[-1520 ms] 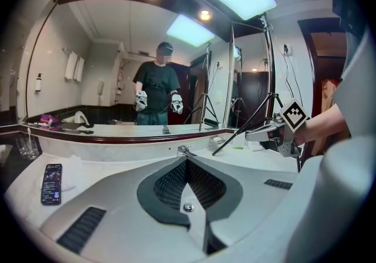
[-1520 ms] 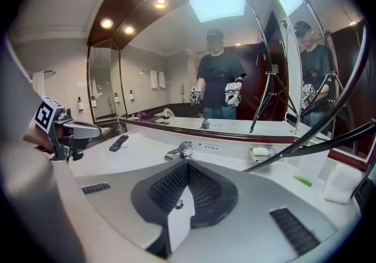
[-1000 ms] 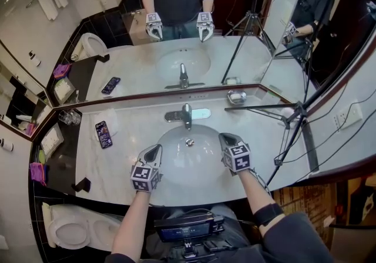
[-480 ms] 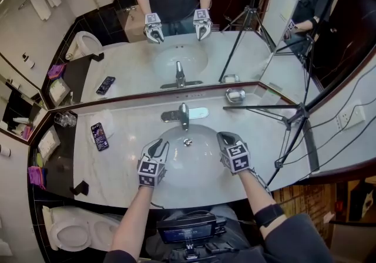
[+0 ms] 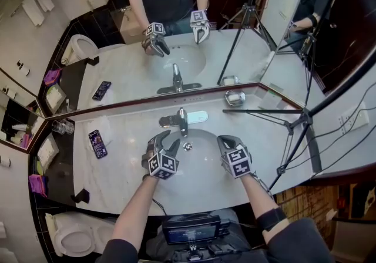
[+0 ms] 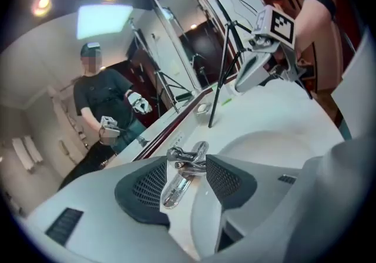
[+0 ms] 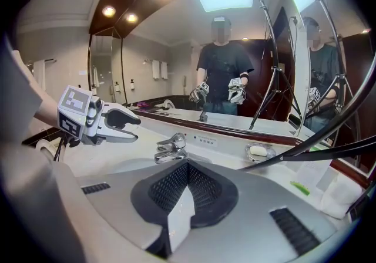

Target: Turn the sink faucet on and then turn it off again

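The chrome faucet (image 5: 181, 120) stands at the back rim of the white sink (image 5: 191, 182), its lever (image 6: 195, 153) level. My left gripper (image 5: 166, 140) hovers over the basin's left side, just short of the faucet. Its jaws have just been opening and now stand open with nothing gripped. In the left gripper view the faucet (image 6: 183, 171) shows through the gap between the pads. My right gripper (image 5: 225, 139) hangs shut over the basin's right side and holds nothing. In the right gripper view the faucet (image 7: 171, 147) lies ahead, with the left gripper (image 7: 136, 128) to its left.
A phone (image 5: 97, 142) lies on the counter's left, with drinking glasses (image 5: 59, 127) behind it. A soap dish (image 5: 235, 98) sits right of the faucet. A black tripod (image 5: 296, 120) reaches over the counter's right side. A mirror backs the counter. A toilet (image 5: 73, 237) is at lower left.
My left gripper has moved right and forward toward the faucet, rolled, and gone from shut to open. The right gripper has stayed in place.
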`<state>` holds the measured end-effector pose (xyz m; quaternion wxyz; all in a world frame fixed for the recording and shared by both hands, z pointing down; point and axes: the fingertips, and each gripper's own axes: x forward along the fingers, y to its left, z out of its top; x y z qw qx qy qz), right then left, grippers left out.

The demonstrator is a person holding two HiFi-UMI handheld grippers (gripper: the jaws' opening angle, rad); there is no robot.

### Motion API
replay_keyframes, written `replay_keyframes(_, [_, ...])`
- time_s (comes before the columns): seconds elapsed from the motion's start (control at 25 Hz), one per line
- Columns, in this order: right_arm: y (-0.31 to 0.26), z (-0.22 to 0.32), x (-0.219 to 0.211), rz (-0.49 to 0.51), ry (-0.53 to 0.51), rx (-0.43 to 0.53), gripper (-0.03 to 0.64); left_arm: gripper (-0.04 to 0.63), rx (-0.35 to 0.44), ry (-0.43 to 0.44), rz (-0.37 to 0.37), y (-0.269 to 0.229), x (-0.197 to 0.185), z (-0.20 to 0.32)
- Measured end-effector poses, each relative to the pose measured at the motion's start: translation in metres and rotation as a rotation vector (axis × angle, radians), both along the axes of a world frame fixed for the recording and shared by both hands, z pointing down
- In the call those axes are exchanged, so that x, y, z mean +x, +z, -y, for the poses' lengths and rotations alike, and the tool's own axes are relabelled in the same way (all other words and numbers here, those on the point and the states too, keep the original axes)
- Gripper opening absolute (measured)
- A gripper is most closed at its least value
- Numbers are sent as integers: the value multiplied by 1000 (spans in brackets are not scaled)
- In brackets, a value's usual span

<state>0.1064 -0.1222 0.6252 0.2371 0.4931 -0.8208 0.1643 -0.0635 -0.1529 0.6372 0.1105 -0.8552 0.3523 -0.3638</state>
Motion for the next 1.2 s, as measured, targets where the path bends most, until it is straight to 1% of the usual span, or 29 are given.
replay_keyframes(0.08, [5, 5, 2, -6, -1, 7, 18, 202, 25, 44, 70, 5, 8, 8])
replay_keyframes(0.2, [14, 9, 7, 0, 13, -9, 18, 202, 25, 106, 138, 23, 17, 17])
replay_keyframes(0.48, [10, 19, 8, 18, 33, -21, 18, 202, 33, 164, 202, 44, 32, 34])
replay_keyframes(0.8, [14, 31, 17, 22, 64, -16, 18, 202, 32, 179, 222, 59, 43, 51])
replay_keyframes(0.92, [12, 34, 17, 28, 68, -15, 18, 204, 35, 198, 226, 67, 44, 55])
replay_keyframes(1.12, [13, 34, 19, 30, 78, -21, 18, 204, 52, 171, 198, 54, 47, 63])
replay_keyframes(1.2, [18, 33, 22, 30, 82, -24, 18, 197, 46, 173, 193, 53, 48, 64])
